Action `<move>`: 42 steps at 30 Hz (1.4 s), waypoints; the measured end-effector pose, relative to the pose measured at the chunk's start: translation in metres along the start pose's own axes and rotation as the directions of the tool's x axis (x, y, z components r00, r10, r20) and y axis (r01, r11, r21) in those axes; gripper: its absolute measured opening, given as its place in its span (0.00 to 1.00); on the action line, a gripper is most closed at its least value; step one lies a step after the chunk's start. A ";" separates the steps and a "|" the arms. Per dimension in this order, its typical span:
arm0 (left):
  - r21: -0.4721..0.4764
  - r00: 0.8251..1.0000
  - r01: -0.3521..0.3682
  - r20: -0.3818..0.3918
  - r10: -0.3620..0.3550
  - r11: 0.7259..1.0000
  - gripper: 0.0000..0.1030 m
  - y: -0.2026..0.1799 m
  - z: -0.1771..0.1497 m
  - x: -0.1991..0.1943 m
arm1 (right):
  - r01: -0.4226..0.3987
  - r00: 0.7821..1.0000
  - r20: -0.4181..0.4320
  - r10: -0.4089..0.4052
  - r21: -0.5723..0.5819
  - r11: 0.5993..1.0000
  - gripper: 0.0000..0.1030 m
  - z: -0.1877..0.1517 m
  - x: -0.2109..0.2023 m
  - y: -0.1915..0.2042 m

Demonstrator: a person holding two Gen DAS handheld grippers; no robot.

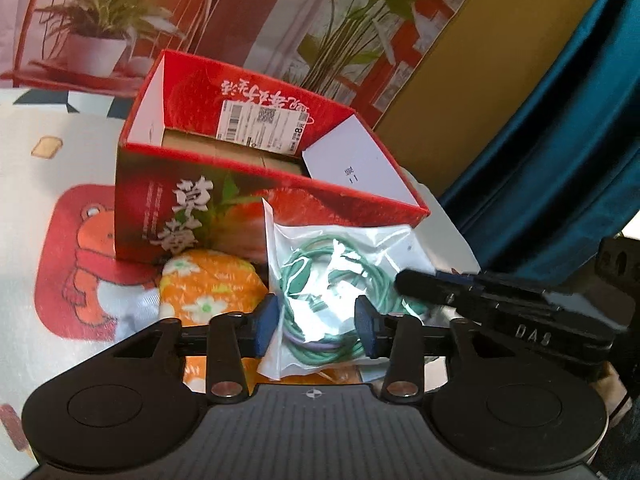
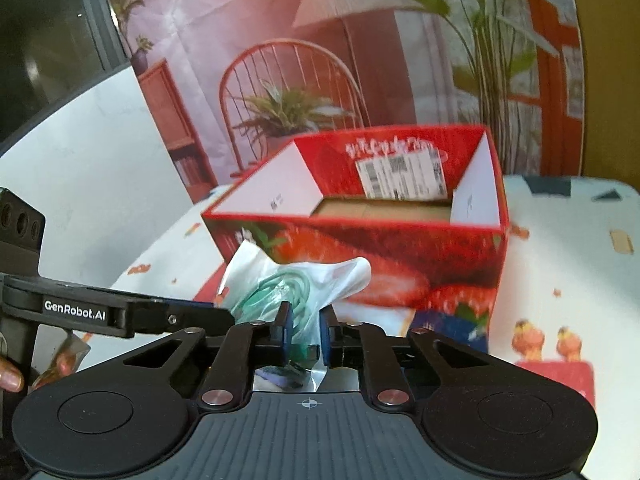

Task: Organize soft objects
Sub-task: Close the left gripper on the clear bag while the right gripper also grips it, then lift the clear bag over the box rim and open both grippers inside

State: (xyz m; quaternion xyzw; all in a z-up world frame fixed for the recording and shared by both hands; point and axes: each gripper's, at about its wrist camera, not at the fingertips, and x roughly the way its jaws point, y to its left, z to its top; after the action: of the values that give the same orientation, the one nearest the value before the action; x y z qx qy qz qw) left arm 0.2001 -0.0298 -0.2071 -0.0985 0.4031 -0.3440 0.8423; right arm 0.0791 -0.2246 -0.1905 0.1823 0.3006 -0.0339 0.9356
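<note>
Plainly legible on the left gripper's arm, seen from the right wrist camera, is the white lettering "GenRobot.AI", and the left wrist camera catches "DAS" embossed on the black body of the right gripper (image 1: pixel 404 280). Everything else sits relative to the red cardboard box (image 1: pixel 256 184), a glossy open-topped carton printed with strawberries and large white Chinese characters on its front; a white shipping label (image 1: pixel 266 126) with a barcode, a QR code and a large "8" is stuck upside down on its inner back wall, and white flaps fold down at either side over a plain brown floor. Just in front of the box is a clear crinkly plastic bag (image 1: pixel 340 276) holding a coiled green cable (image 1: pixel 316 280). The left gripper (image 1: pixel 318 326) has its blue-padded tongs spread, one either side of the bag's lower part; whether the pads actually press the plastic cannot be told. The right gripper (image 2: pixel 306 330) has its tongs pressed close together, pinching the bag's edge, and the film bunches upward from that grip. Beside the bag, also in front of the box, lies a soft orange cloth (image 1: pixel 212 288) with white flowers. Beneath the box a tablecloth (image 1: pixel 72 256) carries a cartoon bear on a red patch.
</note>
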 end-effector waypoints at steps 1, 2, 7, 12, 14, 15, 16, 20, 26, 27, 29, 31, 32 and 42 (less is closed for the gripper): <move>-0.002 1.000 0.001 0.001 -0.001 1.000 0.39 0.001 0.001 0.000 | 0.001 1.000 0.006 -0.001 -0.008 1.000 0.10 0.003 -0.001 0.000; -0.008 1.000 0.005 0.003 -0.005 1.000 0.39 0.002 0.002 0.000 | 0.002 1.000 0.012 -0.001 -0.014 1.000 0.09 0.007 -0.002 0.000; -0.010 1.000 0.008 0.020 -0.008 1.000 0.38 0.001 0.005 0.001 | 0.011 0.999 0.037 -0.010 -0.046 0.999 0.07 0.018 -0.002 0.001; 0.008 1.000 -0.029 -0.005 0.029 1.000 0.22 0.005 0.001 0.012 | 0.026 0.999 0.042 -0.024 -0.069 0.997 0.07 0.023 0.003 0.000; -0.013 0.999 -0.046 -0.024 0.046 0.999 0.15 0.013 -0.003 0.018 | 0.032 0.999 0.030 -0.030 -0.070 0.997 0.07 0.019 0.005 -0.002; -0.022 0.998 -0.058 -0.029 0.058 0.998 0.08 0.016 -0.005 0.020 | 0.035 0.999 0.021 -0.033 -0.066 0.997 0.07 0.016 0.007 -0.004; -0.026 0.997 -0.072 -0.030 0.071 0.997 0.05 0.019 -0.006 0.021 | 0.037 0.999 0.013 -0.037 -0.062 0.997 0.07 0.014 0.009 -0.005; -0.021 0.997 -0.076 -0.014 0.076 0.997 0.03 0.021 -0.007 0.019 | 0.042 0.999 -0.008 -0.043 -0.039 0.998 0.07 0.004 0.013 -0.012; 0.044 0.993 -0.112 0.050 0.110 0.993 0.02 0.003 -0.001 0.004 | 0.032 0.999 0.015 -0.032 -0.033 0.999 0.07 0.005 0.008 -0.009; 0.044 0.992 -0.114 0.066 0.111 0.993 0.02 0.001 0.002 0.000 | 0.029 0.999 0.023 -0.028 -0.033 0.999 0.07 0.007 0.006 -0.009; 0.046 0.989 -0.113 0.099 0.108 0.993 0.02 -0.003 0.008 -0.007 | 0.021 0.999 0.045 -0.019 -0.033 0.999 0.07 0.014 0.001 -0.007; 0.056 0.984 -0.123 0.137 0.115 0.991 0.02 -0.008 0.016 -0.015 | 0.011 0.998 0.070 -0.009 -0.033 0.999 0.07 0.023 -0.003 -0.007; 0.066 0.982 -0.127 0.152 0.115 0.990 0.02 -0.011 0.021 -0.017 | 0.008 0.997 0.080 -0.005 -0.035 0.999 0.07 0.028 -0.005 -0.008; 0.089 0.964 -0.186 0.209 0.164 0.979 0.02 -0.017 0.081 0.006 | 0.065 0.984 0.172 -0.046 -0.109 0.992 0.08 0.091 0.020 -0.015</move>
State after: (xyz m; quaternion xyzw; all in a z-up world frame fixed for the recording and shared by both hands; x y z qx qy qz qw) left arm 0.2545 -0.0551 -0.1503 -0.0510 0.3040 -0.2779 0.9098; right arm 0.1425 -0.2705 -0.1382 0.1163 0.2267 -0.0580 0.9652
